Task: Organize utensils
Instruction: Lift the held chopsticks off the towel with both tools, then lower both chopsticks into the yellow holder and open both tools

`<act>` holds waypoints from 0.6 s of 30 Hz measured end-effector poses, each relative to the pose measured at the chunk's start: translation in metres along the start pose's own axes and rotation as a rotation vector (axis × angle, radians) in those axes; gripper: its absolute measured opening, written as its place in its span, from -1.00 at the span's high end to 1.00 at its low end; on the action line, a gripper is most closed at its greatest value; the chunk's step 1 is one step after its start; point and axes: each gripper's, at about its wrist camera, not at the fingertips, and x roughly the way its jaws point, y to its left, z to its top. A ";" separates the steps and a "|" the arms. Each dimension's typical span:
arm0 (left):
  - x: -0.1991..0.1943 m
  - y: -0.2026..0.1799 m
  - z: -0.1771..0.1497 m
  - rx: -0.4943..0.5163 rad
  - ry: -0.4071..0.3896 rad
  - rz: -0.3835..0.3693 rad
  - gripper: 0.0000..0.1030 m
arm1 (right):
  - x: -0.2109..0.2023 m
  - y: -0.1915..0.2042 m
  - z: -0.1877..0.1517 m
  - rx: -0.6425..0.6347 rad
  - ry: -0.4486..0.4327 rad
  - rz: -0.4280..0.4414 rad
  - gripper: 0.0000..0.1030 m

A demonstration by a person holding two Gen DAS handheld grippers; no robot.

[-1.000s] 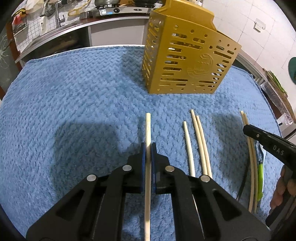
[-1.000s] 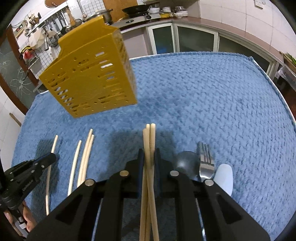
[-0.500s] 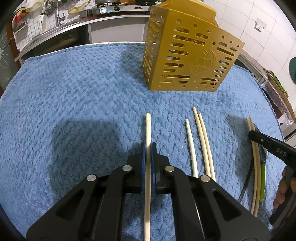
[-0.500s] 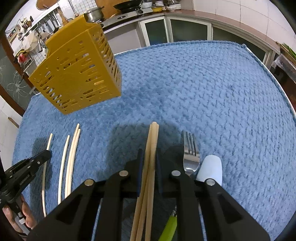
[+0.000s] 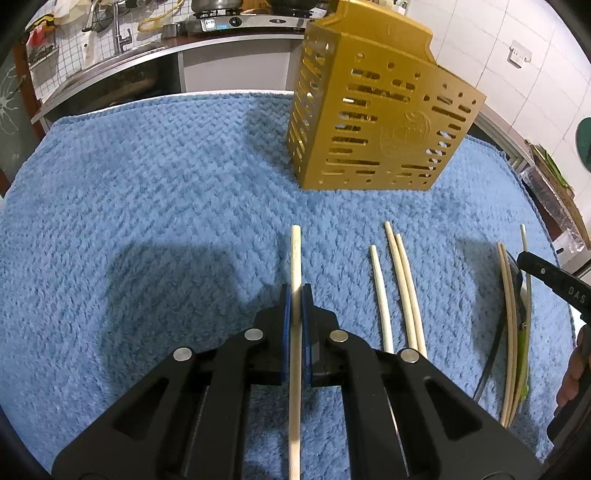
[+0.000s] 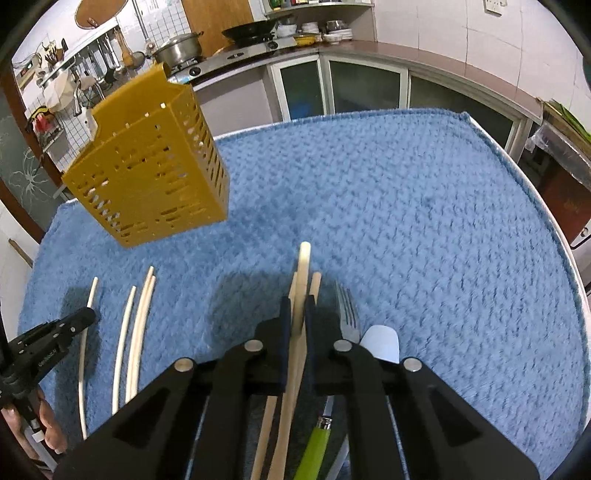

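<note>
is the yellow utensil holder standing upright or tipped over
Upright: the yellow utensil holder stands on its base on the blue towel.

A blue textured towel (image 5: 147,206) covers the tabletop out to its rounded far edge. Beyond that edge runs a kitchen counter (image 6: 362,50) with glass-fronted cabinets (image 6: 365,88) beneath. On the counter stand a lidded steel pot (image 6: 179,48) and a dark wok (image 6: 251,31) on a stove. A white tiled wall (image 5: 517,44) carries a socket (image 5: 520,56).

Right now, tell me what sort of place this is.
Most likely a home kitchen: a steel pot on a gas stove, utensils hanging on a tiled wall, and a steel sink with tap behind the blue-towelled table.
</note>
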 end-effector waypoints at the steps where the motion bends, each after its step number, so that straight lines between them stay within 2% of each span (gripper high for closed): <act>1: -0.003 0.000 0.002 -0.001 -0.007 -0.005 0.92 | -0.003 0.000 0.001 0.000 -0.008 0.003 0.86; 7: -0.027 0.000 0.012 -0.008 -0.059 -0.045 0.92 | -0.035 0.004 0.006 -0.008 -0.092 0.025 0.87; 18: -0.086 -0.004 0.037 -0.006 -0.254 -0.159 0.92 | -0.092 0.026 0.022 -0.047 -0.275 0.062 0.88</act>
